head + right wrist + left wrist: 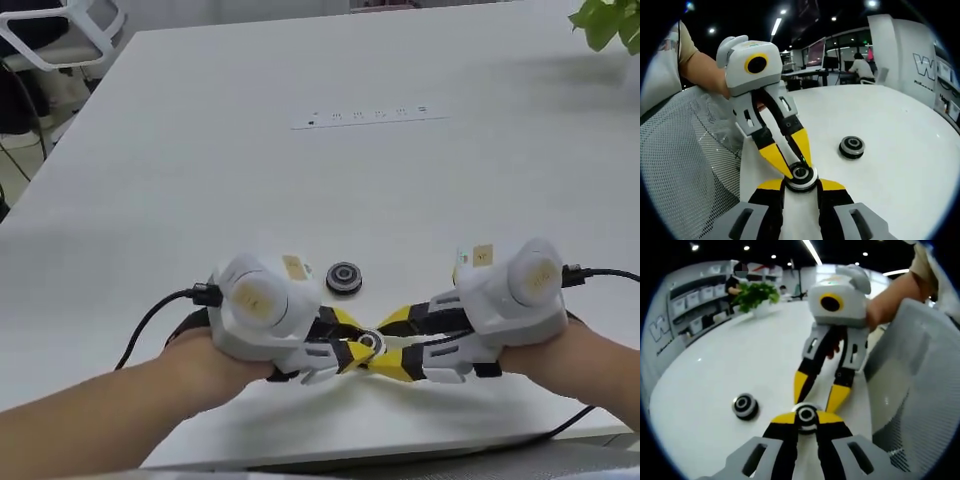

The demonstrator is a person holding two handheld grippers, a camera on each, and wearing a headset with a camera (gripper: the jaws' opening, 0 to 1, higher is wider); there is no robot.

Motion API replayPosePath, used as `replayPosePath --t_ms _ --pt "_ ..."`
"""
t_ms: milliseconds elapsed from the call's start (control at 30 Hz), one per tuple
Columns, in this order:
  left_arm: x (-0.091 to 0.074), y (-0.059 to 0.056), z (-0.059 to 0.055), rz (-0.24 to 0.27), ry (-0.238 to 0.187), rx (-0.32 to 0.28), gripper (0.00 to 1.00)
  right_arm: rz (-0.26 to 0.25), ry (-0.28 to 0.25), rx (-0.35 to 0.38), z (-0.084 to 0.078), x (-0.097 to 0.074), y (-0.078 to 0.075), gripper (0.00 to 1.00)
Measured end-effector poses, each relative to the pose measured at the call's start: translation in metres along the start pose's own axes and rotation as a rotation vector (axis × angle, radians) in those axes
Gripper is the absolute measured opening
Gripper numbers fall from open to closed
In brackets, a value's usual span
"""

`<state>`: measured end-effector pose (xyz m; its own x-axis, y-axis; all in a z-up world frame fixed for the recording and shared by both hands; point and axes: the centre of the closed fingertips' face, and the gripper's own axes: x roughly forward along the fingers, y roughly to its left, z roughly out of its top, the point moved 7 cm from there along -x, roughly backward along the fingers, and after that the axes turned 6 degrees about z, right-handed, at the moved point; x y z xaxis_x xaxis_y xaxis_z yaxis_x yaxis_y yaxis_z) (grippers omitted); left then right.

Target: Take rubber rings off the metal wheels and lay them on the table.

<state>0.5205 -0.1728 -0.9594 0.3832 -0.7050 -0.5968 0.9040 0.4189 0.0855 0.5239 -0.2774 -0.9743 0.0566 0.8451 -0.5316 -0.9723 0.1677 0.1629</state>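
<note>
The metal wheel (pixel 368 344) you are working on is up off the surface (pixel 300 180), near its front edge, caught between the two grippers. Its dark rubber ring (pixel 801 187) looks to be on the rim yet, so by my reading the first ring is not off. The wheel sits flat, one face turned up toward you and the axle running roughly up and down. Being round, it has no long axis beyond that axle.

Your left gripper (pixel 352 352) is closed onto the wheel from the left, and your right gripper (pixel 386 352) is closed onto it from the right, yellow tips meeting around it. I cannot tell which one bites the rubber and which the metal.

Just beyond them, the second wheel (pixel 344 277) lies flat on the surface, face up, apart from both grippers. Its black ring also appears in place. I see no loose ring laid down, so both rings seem left to do.
</note>
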Motion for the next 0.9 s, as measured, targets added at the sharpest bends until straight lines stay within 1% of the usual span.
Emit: replayPosePath --t_ms 67,600,667,733,900 --pt "0.0001 0.0 0.0001 0.0 -0.001 0.001 0.14 -0.004 0.01 -0.004 -0.0011 -0.0007 0.0 0.23" --pt "0.0001 -0.0003 -0.0002 0.004 -0.003 0.009 0.13 -0.019 0.023 0.023 -0.0064 -0.0062 0.0005 0.14" --pt "0.0001 -0.0003 -0.0005 0.003 -0.003 0.009 0.13 -0.025 0.032 0.026 -0.0079 -0.0071 -0.0004 0.1" --pt "0.0002 -0.0004 -0.0005 0.004 -0.004 0.009 0.13 -0.024 0.024 0.052 -0.0085 -0.0075 -0.0004 0.09" --pt "0.0004 -0.0005 -0.0005 0.007 -0.002 0.018 0.13 -0.024 0.027 0.069 -0.0086 -0.0073 -0.0007 0.07"
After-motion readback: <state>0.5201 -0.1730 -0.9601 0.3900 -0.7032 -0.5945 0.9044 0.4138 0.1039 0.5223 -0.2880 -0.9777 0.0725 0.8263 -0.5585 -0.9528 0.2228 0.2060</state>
